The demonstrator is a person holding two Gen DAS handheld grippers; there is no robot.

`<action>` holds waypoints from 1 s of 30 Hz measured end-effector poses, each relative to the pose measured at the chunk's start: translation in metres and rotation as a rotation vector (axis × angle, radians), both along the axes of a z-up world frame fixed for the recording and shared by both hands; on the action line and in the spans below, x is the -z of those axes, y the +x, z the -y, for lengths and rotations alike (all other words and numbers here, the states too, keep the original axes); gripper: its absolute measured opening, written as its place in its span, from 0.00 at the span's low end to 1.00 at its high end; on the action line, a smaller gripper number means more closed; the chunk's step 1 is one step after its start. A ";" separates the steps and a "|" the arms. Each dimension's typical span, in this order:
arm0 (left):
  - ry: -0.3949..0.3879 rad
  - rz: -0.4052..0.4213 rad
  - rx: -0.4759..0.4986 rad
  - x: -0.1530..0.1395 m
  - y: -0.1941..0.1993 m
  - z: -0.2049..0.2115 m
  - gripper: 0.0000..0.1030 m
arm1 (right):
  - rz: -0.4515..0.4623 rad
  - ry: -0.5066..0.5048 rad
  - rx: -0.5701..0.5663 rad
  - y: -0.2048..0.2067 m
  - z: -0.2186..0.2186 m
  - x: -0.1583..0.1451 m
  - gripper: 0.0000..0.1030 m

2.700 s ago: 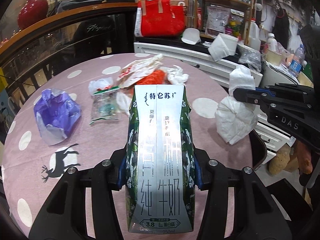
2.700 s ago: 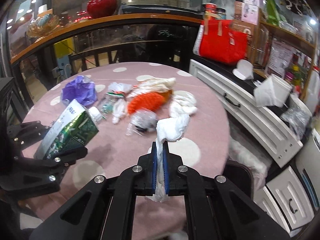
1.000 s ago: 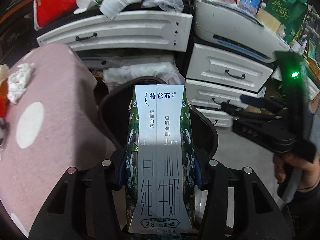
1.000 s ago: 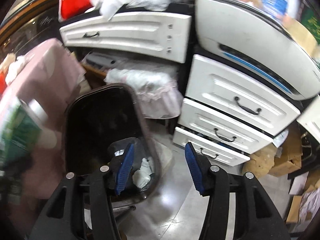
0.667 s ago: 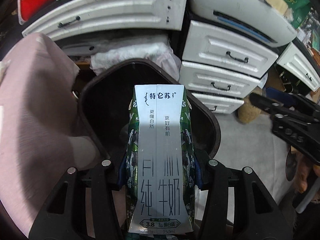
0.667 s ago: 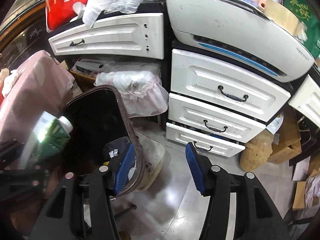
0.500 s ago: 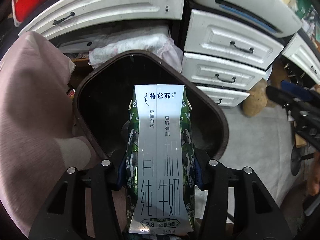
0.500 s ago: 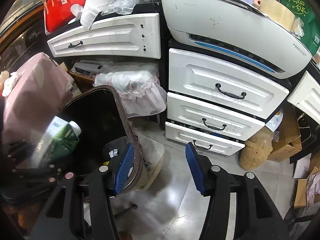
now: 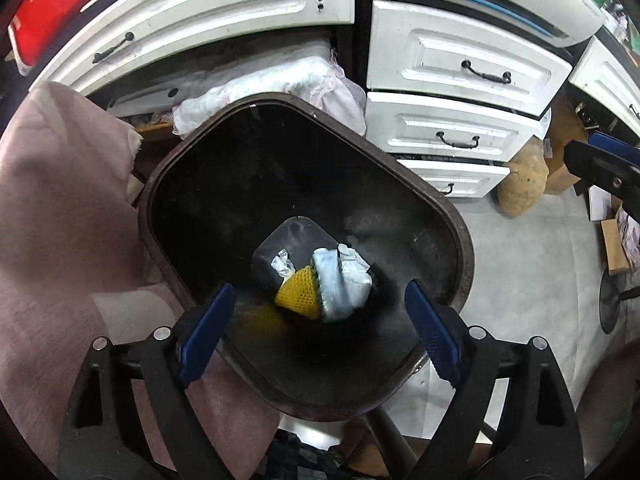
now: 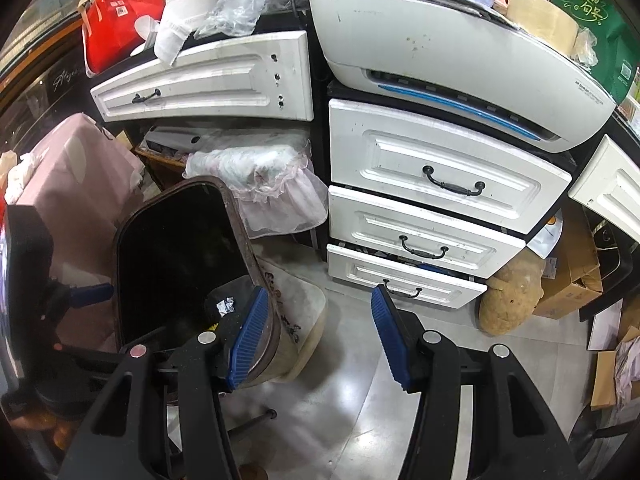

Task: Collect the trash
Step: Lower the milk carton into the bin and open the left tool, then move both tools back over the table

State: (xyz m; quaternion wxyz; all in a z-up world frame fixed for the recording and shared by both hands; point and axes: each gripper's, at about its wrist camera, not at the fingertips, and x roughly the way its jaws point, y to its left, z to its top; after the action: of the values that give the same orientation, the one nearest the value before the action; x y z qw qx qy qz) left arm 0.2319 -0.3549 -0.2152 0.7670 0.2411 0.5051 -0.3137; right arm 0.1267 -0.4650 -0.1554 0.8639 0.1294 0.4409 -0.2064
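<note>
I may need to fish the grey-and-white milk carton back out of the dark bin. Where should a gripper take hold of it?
Probably from straight above, down through the dark brown plastic bin. The grey-and-white milk carton lies tilted at the bottom, its long narrow face up, against the yellow mesh net. Close across the two long side faces; crumpled white paper crowds one side.

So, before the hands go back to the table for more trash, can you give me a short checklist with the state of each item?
1. Left gripper empty: ok, its jaws have just been opening and nothing is between them.
2. Milk carton inside the bin: ok, it lies at the bottom beside yellow netting.
3. Right gripper empty: ok, jaws apart over the floor.
4. Nothing caught on the bin rim: ok.
5. Trash left on the table: cannot tell, only a pink tablecloth edge shows.
</note>
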 end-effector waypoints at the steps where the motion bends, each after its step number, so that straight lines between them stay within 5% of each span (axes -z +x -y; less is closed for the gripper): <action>1: -0.015 0.001 -0.002 -0.005 -0.002 -0.002 0.84 | 0.006 -0.003 0.002 -0.001 0.000 -0.002 0.55; 16: -0.206 0.243 -0.061 -0.119 -0.050 -0.091 0.91 | 0.137 0.012 -0.141 0.019 -0.050 -0.048 0.71; 30: -0.204 0.416 -0.458 -0.164 -0.032 -0.270 0.94 | 0.203 -0.001 -0.541 0.059 -0.191 -0.087 0.74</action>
State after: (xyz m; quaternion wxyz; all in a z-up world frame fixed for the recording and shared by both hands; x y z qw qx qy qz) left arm 0.1999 -0.0849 -0.0510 0.9246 0.1022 0.3445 -0.1260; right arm 0.1856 -0.2743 -0.0687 0.9273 0.0267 0.3705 0.0453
